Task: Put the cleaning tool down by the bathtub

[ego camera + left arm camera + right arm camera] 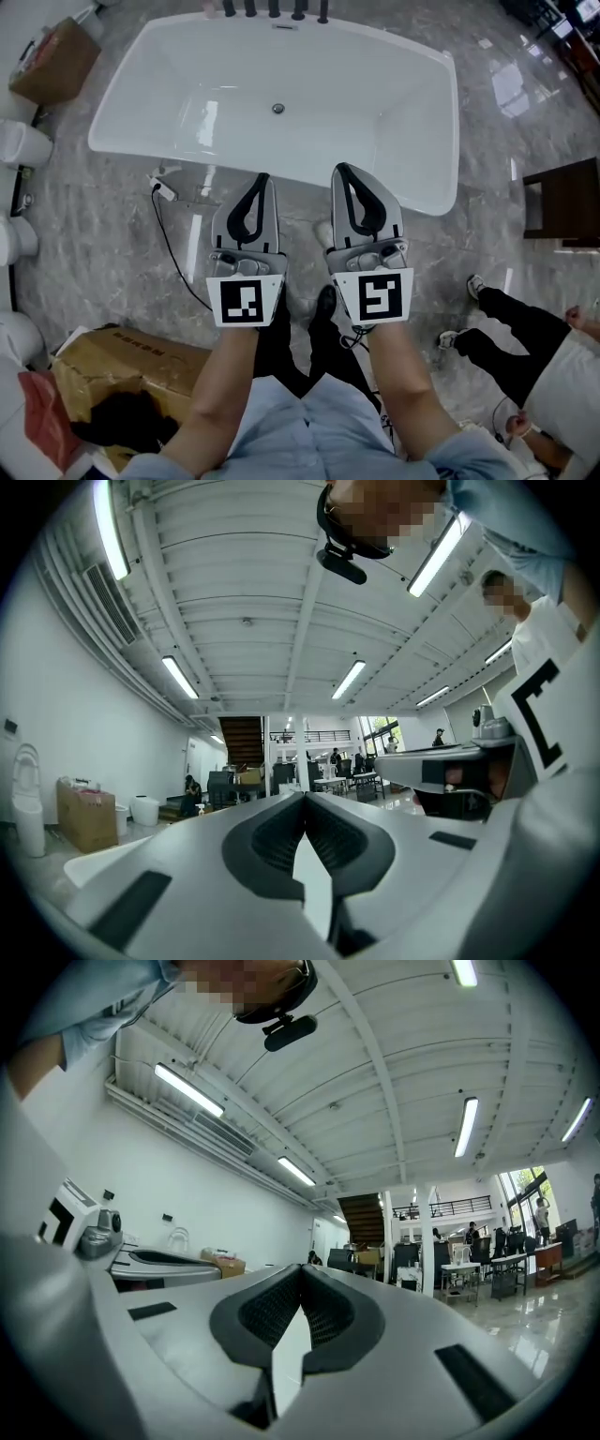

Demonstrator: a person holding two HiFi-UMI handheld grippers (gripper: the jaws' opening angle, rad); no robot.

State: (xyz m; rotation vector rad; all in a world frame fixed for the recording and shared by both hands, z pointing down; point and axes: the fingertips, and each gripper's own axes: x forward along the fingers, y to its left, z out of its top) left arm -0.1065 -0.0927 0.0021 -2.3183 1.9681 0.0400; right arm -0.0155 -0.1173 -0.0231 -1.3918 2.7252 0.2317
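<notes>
Both closed and empty, left gripper point(262, 178) and right gripper point(343, 170); corded tool point(163, 187) by tub point(122, 142) looks light, rigid, so grab its body

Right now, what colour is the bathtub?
The bathtub is glossy white; the head view shows it best.

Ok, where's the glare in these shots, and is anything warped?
Head view: sharp, bright glare on the floor and sheen inside the bathtub. Left gripper view: fisheye curves the strip lights, corners go black. Right gripper view: same curving and black corners.
</notes>
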